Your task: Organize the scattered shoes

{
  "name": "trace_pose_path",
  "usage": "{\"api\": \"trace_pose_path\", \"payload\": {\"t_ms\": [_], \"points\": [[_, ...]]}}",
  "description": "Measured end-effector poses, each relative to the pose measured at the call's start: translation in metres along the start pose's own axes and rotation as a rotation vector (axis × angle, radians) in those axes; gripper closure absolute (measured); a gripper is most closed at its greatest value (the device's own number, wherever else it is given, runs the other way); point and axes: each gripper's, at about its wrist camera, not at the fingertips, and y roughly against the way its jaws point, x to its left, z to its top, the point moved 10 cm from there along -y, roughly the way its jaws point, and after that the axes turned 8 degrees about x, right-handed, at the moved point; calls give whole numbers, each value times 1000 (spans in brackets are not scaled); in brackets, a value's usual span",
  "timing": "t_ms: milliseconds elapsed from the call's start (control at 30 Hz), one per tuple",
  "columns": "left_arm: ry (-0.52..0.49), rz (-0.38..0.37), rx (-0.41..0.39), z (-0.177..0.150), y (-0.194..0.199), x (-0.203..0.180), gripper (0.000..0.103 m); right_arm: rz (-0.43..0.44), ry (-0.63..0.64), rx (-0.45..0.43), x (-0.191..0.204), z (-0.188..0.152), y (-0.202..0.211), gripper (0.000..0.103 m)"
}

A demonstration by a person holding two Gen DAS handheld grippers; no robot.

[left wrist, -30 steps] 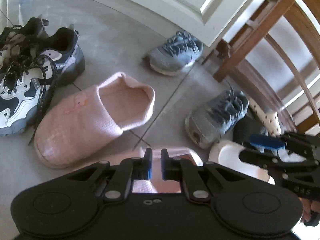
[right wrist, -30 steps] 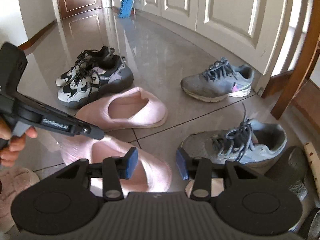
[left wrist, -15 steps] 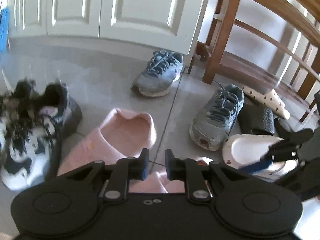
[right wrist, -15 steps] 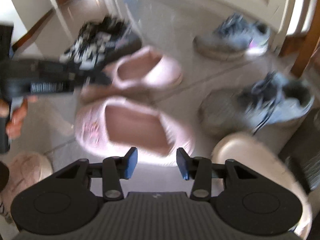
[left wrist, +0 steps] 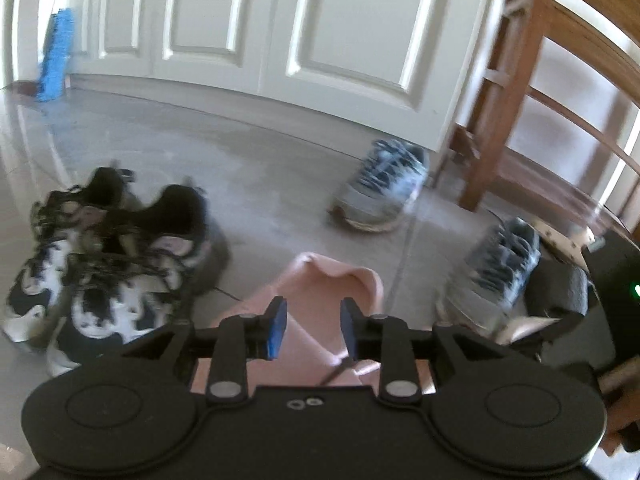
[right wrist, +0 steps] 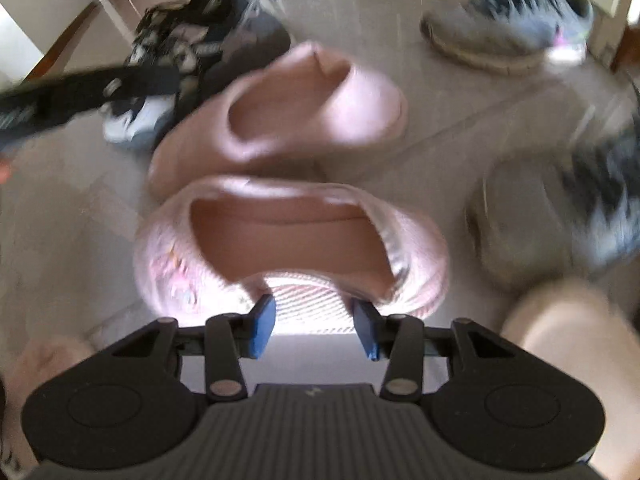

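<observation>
Pink knitted slippers (right wrist: 288, 236) lie paired beside the black-and-white sneakers (left wrist: 108, 264). The left claw (left wrist: 312, 330), its jaws just opening, holds nothing; the right claw (right wrist: 314, 326), half-open and empty, hovers over the nearer slipper's edge. Better to leave it aligned.

Floor (left wrist: 256, 168): glossy grey tile, mirror-smooth, with thin grout lines. Doors (left wrist: 344, 28) at 12 o'clock: white painted panels, satin sheen. Rack (left wrist: 516, 92) at 2 o'clock: brown wood, lightly varnished. Near slipper (right wrist: 288, 240) and far slipper (right wrist: 304, 100): pink knitted cloth, matt, with a fine ribbed weave on the near one's side. Grey trainers (left wrist: 380, 192): matt mesh fabric with cord laces and paler rubbery soles. Black-and-white trainers (left wrist: 116, 264) at 9 o'clock: mixed smooth panels, rather blurred. Left gripper (left wrist: 313, 330) and right gripper (right wrist: 314, 328): matt black plastic bodies, metal pivot pins, blue rubbery-looking pads.
</observation>
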Motion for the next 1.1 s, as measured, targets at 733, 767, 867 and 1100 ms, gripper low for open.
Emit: {"api": "trace_pose_path", "payload": {"t_ms": [733,767,867,1100], "points": [[-96,-59,-40,31,-19,-37,69,-56,9,-135,-46,29,49,47],[-122,-78,-31,31,-23,-47,69,-62,-12,-137,-56,15,59,47],[-191,-132,-20,35,-34,-81,68,-83,-81,-160,-81,-17,83,47],[-269,-202,-36,47,-58,-144,68,-150,-271,-290,-135,-56,140,47]]}}
